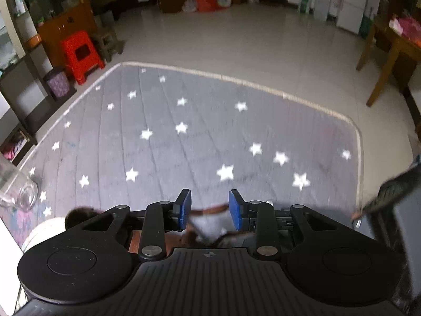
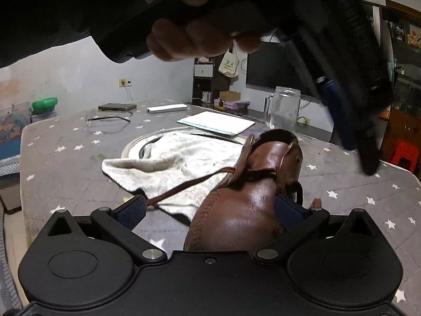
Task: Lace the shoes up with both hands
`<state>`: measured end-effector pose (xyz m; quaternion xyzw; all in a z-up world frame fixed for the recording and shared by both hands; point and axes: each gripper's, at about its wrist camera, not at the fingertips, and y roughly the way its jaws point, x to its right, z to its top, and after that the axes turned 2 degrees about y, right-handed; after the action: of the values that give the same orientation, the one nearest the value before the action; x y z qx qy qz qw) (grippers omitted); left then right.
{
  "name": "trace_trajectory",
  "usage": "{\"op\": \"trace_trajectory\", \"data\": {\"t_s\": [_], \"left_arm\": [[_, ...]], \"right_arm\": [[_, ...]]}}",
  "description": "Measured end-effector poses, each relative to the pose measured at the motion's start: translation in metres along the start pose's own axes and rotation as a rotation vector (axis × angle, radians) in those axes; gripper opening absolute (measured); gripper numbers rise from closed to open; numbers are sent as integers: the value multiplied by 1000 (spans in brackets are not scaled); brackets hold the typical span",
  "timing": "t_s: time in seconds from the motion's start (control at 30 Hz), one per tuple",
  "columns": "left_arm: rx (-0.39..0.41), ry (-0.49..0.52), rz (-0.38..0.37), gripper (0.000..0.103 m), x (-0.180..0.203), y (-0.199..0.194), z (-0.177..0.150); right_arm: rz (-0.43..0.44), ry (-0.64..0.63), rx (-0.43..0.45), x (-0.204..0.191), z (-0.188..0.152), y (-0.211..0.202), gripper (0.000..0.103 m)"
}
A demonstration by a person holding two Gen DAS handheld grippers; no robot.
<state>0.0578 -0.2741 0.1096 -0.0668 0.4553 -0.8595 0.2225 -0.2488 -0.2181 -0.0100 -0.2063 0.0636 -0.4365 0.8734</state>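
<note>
A brown leather shoe point(image 2: 244, 184) stands on the star-patterned table cover, toe toward the right wrist camera. A brown lace point(image 2: 189, 184) runs from its eyelets leftward over a white towel point(image 2: 173, 163). My right gripper point(image 2: 210, 212) is open, its blue pads either side of the shoe's toe; the left pad lies by the lace end. My left gripper point(image 1: 209, 209) is open, held above the table; blurred white towel and a brown strip show between and below its pads. In the right wrist view the left gripper and the hand holding it fill the top.
A glass jar mug point(image 2: 282, 108) stands behind the shoe and shows in the left wrist view point(image 1: 15, 187). Papers point(image 2: 215, 122), glasses point(image 2: 108, 118), a notebook point(image 2: 117, 107) and a white remote point(image 2: 167, 108) lie farther back. A round metal rim point(image 2: 131, 147) lies under the towel.
</note>
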Motion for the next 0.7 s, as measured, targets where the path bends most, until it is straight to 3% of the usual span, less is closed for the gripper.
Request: {"op": "trace_trajectory", "data": {"t_s": [0.3,0.57,0.7], "left_arm": [[-54,74,41,32,4,-1,-17],[-57,120,38,20,10,-4,-20],[-68,141,36,20,11,-2,-22]], "right_arm": [[33,30,-51,10,-3,0,103],[23,43,-94,14,-5,0,103],[22,44,-100,13,-7,-1,103]]}}
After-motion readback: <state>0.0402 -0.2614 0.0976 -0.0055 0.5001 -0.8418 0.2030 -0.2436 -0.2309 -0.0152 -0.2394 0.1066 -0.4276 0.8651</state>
